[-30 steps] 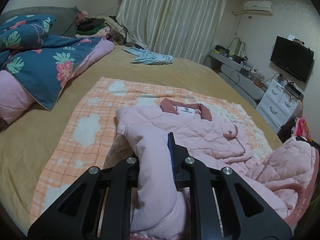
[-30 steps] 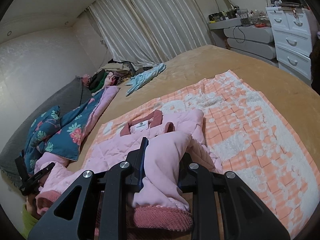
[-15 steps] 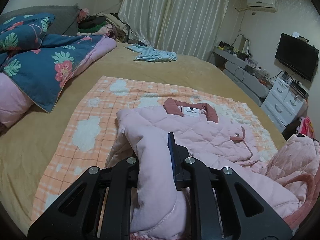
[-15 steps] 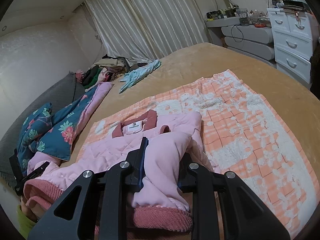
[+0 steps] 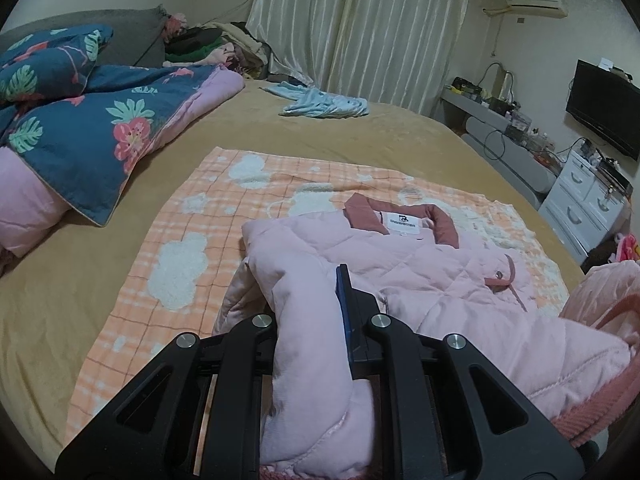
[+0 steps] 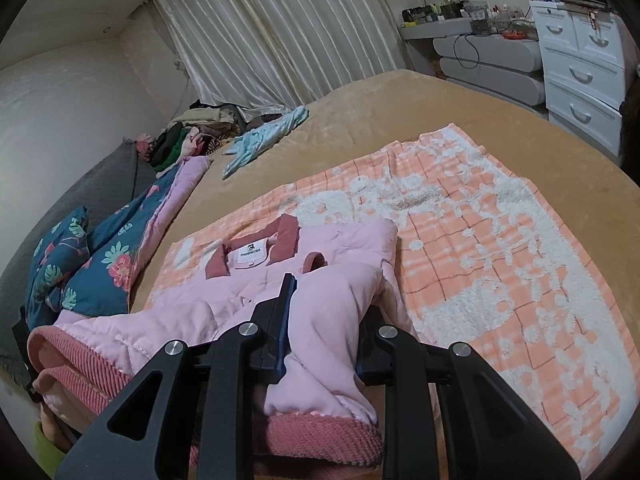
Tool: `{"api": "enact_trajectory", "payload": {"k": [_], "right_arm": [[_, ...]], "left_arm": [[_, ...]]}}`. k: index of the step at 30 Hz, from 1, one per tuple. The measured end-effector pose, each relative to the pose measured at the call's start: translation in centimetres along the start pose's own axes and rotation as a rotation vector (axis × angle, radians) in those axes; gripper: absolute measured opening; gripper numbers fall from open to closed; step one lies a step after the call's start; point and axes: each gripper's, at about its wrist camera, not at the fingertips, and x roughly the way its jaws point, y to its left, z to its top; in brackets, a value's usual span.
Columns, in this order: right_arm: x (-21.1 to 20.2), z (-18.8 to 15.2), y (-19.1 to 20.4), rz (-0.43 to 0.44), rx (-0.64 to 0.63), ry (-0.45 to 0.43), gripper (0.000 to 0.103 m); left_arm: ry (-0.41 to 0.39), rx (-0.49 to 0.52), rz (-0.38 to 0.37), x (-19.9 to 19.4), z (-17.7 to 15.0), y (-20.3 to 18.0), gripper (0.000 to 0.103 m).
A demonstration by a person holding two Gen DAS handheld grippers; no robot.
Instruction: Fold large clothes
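Left wrist view: the left gripper is clenched on the hem of the pink jacket, as is the right gripper. Over the last second the hem has been carried toward the collar, so the bottom-up fold is underway. The jacket lies on the checked blanket on the bed. The neck label's writing cannot be read.

A white neck label sits inside the dark pink collar of the pink quilted jacket, carrying a small dark logo above one line of print too small to read.
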Motion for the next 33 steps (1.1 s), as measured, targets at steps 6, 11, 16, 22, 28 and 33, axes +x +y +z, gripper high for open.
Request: {"api": "enact_trajectory", "payload": {"k": [6, 11, 16, 22, 28, 33], "right_arm": [[1.3, 0.7, -0.7, 0.02, 0.034, 0.027, 0.023], [2.4, 1.4, -1.4, 0.096, 0.077, 0.066, 0.031], [2.6, 2.5, -2.3, 0.234, 0.146, 0.103, 0.053], [-0.5, 3.3, -1.9, 0.357, 0.157, 0.028, 0.091], [-4.7, 3.9, -3.3, 0.358, 0.116, -0.138, 0.098], [-5.3, 3.6, -4.3, 0.265, 0.02, -0.162, 0.099]], "left_arm": [[0.008, -0.009, 0.004, 1.1, 0.4, 0.3, 0.009], [0.014, -0.014, 0.004, 1.9, 0.7, 0.3, 0.009], [0.022, -0.011, 0.005, 2.3, 0.9, 0.2, 0.009], [0.027, -0.029, -0.002, 2.8, 1.1, 0.3, 0.009], [0.03, -0.027, 0.0, 3.3, 1.3, 0.3, 0.009], [0.028, -0.034, -0.004, 3.6, 1.4, 0.3, 0.009]]}}
